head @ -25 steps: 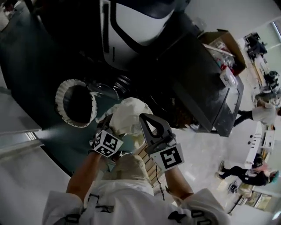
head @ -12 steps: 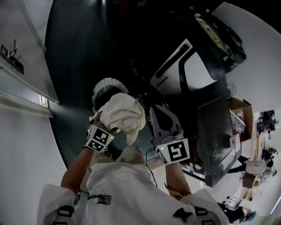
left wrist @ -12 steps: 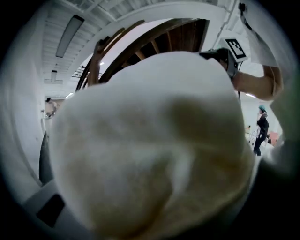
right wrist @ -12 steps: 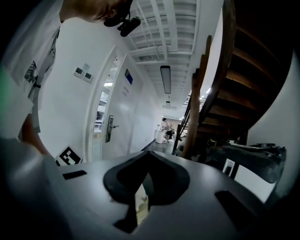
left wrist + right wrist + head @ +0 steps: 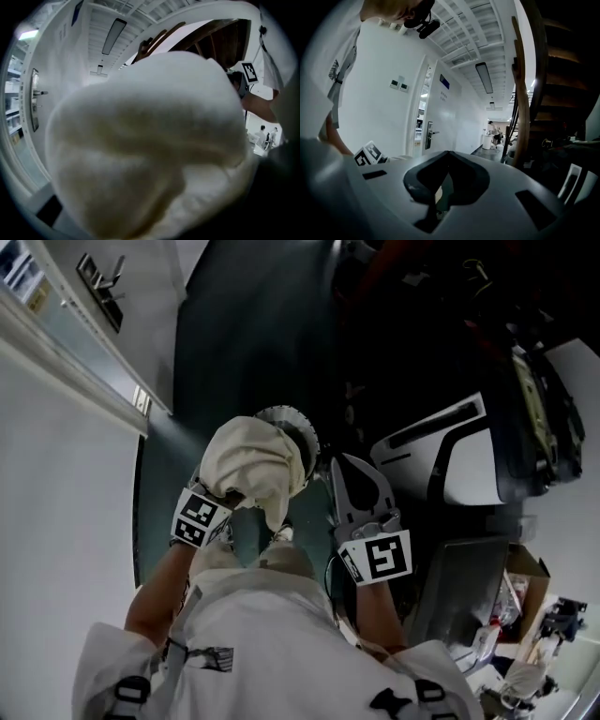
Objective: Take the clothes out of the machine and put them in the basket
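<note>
A cream cloth bundle [image 5: 251, 463] bulges out of my left gripper [image 5: 234, 495], which is shut on it; the jaws are buried in the fabric. In the left gripper view the cloth [image 5: 150, 140] fills nearly the whole picture. Just beyond the bundle, the round basket [image 5: 302, 429] shows only part of its white frilled rim. My right gripper [image 5: 349, 465] is held beside the cloth on the right, shut and empty, its tips [image 5: 449, 153] meeting in a point. The white and dark machine [image 5: 461, 457] stands to the right.
A white wall with a handled door [image 5: 101, 279] runs along the left. The floor under the basket is dark. A cardboard box [image 5: 527, 568] sits at the lower right. The right gripper view shows a wooden stair post [image 5: 524, 93] and people far down a corridor [image 5: 492, 132].
Both grippers and the cloth have swung away from the machine. The basket, earlier off to their left, now lies straight beyond the bundle. The left gripper has rolled.
</note>
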`<state>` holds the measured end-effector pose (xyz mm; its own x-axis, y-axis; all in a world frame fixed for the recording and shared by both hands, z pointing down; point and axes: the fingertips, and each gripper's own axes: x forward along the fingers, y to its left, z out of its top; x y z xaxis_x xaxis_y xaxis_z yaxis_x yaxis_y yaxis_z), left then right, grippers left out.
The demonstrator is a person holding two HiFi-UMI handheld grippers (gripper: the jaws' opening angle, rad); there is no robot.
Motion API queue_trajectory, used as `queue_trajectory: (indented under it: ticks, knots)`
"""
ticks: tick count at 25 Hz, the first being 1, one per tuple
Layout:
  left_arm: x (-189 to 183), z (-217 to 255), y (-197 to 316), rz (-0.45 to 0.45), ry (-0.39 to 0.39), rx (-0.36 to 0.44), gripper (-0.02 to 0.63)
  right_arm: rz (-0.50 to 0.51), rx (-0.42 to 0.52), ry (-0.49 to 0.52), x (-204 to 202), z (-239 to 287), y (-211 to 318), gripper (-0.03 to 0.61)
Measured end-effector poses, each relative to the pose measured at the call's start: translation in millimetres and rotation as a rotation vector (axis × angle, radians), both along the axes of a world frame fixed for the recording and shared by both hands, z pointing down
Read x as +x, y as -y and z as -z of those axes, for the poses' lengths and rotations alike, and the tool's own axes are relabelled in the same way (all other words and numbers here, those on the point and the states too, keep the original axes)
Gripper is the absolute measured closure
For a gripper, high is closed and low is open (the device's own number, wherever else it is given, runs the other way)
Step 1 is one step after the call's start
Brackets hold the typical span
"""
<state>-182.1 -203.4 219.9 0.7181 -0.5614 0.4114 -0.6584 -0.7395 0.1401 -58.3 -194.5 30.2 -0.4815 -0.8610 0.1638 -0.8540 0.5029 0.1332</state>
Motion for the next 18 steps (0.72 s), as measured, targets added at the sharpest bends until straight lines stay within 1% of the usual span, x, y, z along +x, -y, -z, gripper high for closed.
queue_trajectory:
  ticks: [3, 8, 14, 18]
  knots:
    - [2.8, -5.7, 9.9, 0.058, 0.014, -0.003, 0.374, 0.053, -0.052, 0.009, 7.3, -22.5, 12.7, 0.565]
    - [0.7, -35.7, 32.1, 0.146, 0.021, -0.035, 0.373, 0.119, -0.120, 0.005, 6.3, -70.2, 25.4, 0.565]
    - [10.4, -84.2, 45.5, 0.129, 0.054, -0.089, 0.367, 0.135, -0.174, 0.009, 5.7, -127.1, 36.9, 0.565]
    - [20.0, -131.9, 56.9, 0.111, 0.061, -0.137, 0.362, 0.138, -0.201, 0.019, 0.0, -163.6, 44.0, 0.565]
